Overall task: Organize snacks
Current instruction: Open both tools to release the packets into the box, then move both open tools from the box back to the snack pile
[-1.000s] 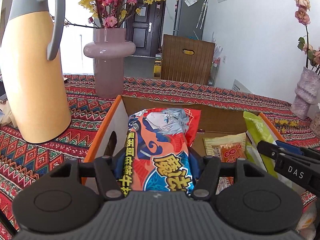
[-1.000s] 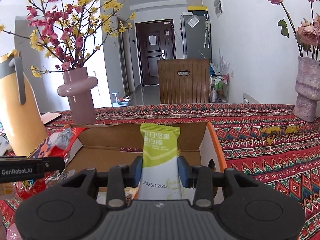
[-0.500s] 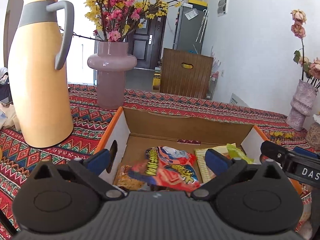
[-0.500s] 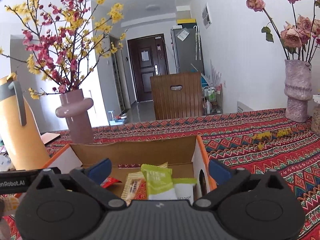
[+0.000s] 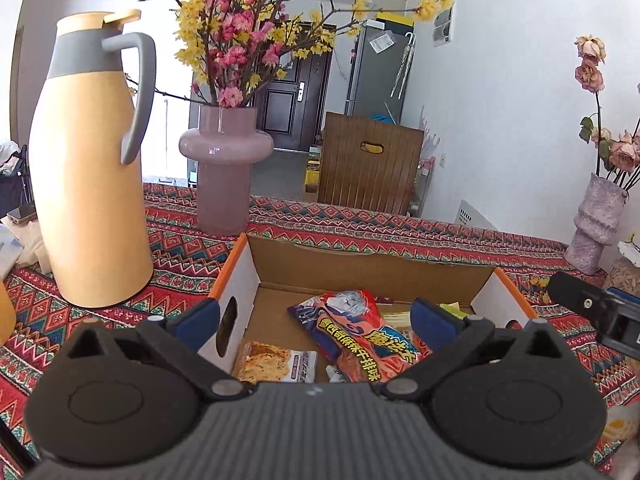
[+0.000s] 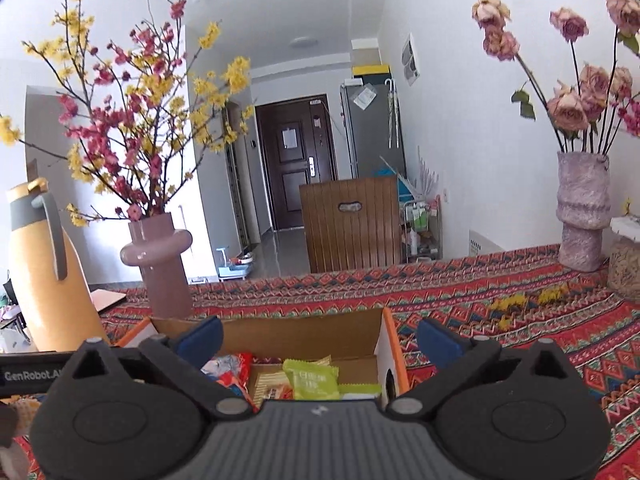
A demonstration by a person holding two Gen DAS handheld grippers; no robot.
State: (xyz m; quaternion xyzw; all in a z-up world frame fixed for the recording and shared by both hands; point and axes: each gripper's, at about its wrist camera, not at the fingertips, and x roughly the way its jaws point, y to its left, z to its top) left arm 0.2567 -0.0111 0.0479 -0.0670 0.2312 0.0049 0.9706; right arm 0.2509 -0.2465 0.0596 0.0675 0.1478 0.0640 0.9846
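Note:
An open cardboard box (image 5: 360, 264) with orange rims sits on the patterned cloth. Inside it lie a red and blue cartoon snack bag (image 5: 356, 332), a biscuit packet (image 5: 276, 364) and yellow packets. My left gripper (image 5: 316, 316) hangs above the box's near edge, open, with nothing between its blue pads. In the right wrist view the same box (image 6: 304, 336) holds a green nut bar packet (image 6: 314, 378) beside the red bag (image 6: 230, 372). My right gripper (image 6: 320, 340) stands open above it, empty. The right gripper's finger (image 5: 588, 308) shows at the left view's right edge.
A tall orange thermos jug (image 5: 88, 168) stands left of the box. A mauve vase with blossom branches (image 5: 226, 168) is behind it. A textured vase of dried roses (image 6: 582, 208) and a jar (image 6: 626, 256) stand at the far right. Fallen yellow petals (image 6: 528, 298) lie on the cloth.
Both grippers opened wide and let go: the cartoon bag and the green packet dropped into the box. Both hands then rose and drew back from it.

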